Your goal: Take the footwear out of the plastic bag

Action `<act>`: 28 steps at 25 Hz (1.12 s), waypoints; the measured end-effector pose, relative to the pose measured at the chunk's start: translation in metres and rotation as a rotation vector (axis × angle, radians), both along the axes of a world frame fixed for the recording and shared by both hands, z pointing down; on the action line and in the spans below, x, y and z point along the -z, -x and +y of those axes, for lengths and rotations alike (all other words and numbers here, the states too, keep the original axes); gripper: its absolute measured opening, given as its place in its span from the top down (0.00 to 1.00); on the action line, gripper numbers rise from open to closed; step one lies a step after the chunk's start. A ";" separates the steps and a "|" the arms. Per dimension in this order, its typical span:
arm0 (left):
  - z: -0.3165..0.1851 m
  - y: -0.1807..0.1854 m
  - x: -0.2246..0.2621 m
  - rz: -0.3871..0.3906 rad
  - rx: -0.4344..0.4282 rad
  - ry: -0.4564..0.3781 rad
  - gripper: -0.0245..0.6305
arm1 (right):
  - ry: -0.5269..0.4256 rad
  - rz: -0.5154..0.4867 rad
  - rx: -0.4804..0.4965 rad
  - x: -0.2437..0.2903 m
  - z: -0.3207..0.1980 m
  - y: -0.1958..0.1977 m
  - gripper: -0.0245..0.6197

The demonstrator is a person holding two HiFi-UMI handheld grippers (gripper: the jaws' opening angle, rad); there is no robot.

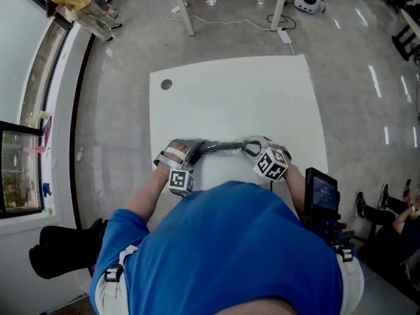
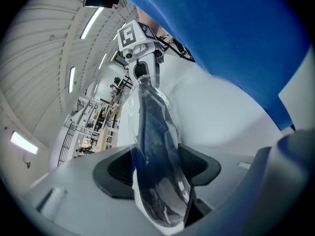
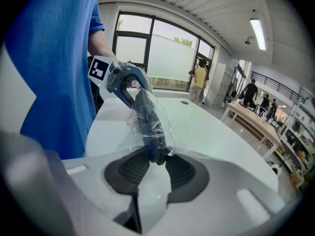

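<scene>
The footwear (image 1: 221,147), a dark blue piece sealed in a clear plastic bag (image 3: 122,137), hangs stretched between the two grippers, one end in each. It is held in the air over the near edge of the white table (image 1: 236,97).

The left gripper (image 1: 189,149) is clenched on the wider end. In the left gripper view that end fills the gap between the black pads (image 2: 115,168), with the bag's film pressed flat against both sides. From there the footwear runs straight away from these jaws to the other gripper.

The right gripper (image 1: 252,147) grasps the narrower end. In the right gripper view the dark tip and a fold of crumpled film sit pinched at the outer part of its pads (image 3: 183,172). Closer to the camera the pads stand apart and the table shows through the gap. Loose plastic billows out on the side of the footwear towards the person.

Both grippers sit just in front of the person's blue shirt (image 1: 230,248), pointing at each other.
</scene>
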State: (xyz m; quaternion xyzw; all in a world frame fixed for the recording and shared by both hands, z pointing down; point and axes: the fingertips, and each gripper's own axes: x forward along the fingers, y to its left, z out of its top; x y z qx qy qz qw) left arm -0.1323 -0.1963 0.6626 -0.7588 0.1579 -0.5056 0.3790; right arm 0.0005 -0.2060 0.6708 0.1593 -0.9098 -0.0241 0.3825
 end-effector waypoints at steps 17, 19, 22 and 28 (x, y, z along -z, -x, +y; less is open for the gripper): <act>-0.024 0.010 -0.006 0.038 0.035 0.107 0.68 | 0.041 0.045 -0.115 -0.012 -0.008 -0.058 0.82; -0.024 0.008 -0.008 0.036 0.034 0.112 0.68 | 0.049 0.047 -0.116 -0.014 -0.007 -0.059 0.82; -0.024 0.007 -0.009 0.035 0.037 0.121 0.68 | 0.061 0.055 -0.105 -0.014 -0.003 -0.057 0.81; -0.022 0.011 -0.011 0.029 0.054 0.134 0.69 | -0.013 0.122 -0.042 -0.006 -0.002 -0.048 0.72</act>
